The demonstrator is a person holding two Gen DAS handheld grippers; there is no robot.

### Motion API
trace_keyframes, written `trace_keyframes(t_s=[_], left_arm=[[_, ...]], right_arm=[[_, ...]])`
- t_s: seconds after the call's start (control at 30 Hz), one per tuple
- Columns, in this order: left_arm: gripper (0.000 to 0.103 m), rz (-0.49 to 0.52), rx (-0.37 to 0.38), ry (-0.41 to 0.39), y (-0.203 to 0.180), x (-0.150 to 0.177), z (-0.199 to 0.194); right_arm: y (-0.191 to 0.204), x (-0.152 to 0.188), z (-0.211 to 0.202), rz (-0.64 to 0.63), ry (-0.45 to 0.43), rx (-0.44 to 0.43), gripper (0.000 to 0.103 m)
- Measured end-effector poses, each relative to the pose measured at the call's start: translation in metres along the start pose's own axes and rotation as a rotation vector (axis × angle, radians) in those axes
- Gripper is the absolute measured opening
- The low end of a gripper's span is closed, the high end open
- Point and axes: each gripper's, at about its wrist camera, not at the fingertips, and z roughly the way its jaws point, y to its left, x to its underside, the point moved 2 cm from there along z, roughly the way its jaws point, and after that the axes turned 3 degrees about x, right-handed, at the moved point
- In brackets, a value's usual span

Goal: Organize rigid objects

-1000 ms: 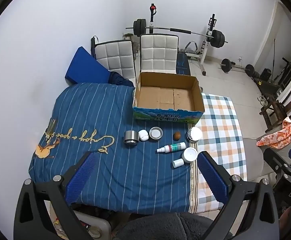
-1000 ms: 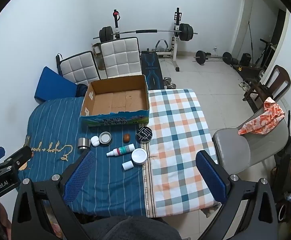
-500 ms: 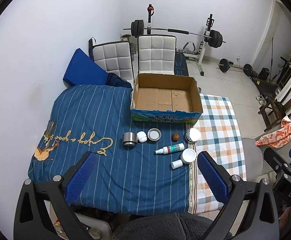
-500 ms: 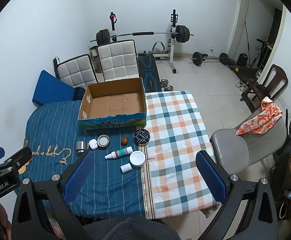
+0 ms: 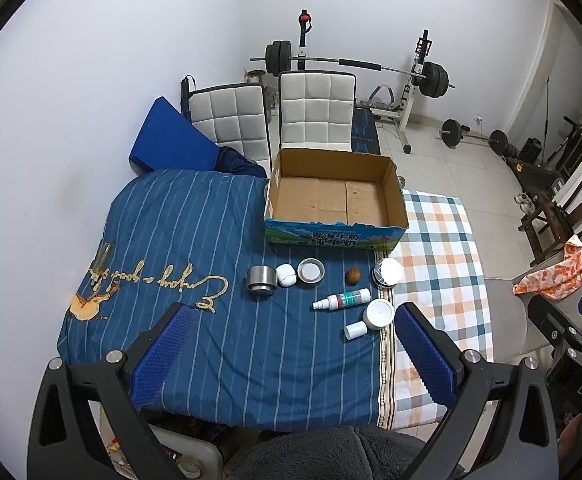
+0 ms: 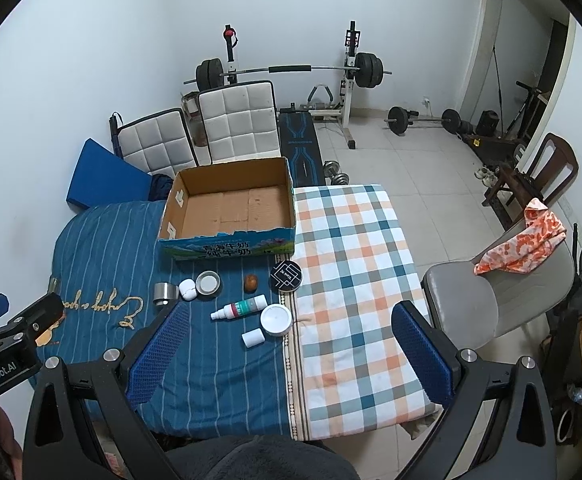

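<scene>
Left wrist view: both grippers, left (image 5: 291,344) and right (image 6: 289,338), spread wide, empty. One box (image 5: 335,236) at far edge; eight small items near it on the bed (image 5: 179,232).

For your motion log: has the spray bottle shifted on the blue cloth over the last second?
No. The spray bottle keeps its place between the walnut and the white jar, in front of the box; only the camera moved.

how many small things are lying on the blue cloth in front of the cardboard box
8: metal cup, white case, tin, brown nut, black round box, spray bottle, white jar, white cap. Cardboard box looks empty.
</scene>
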Motion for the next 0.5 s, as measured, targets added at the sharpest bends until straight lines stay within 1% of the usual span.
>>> trace_keyframes(t_s=[0.5], left_arm=[[0.103,0.001,-0.001,-0.013,0.0022,-0.0057,-0.0027]], right_arm=[[-0.0007,-0.0043,-0.0038,-0.004,-0.021,0.0,0.103]])
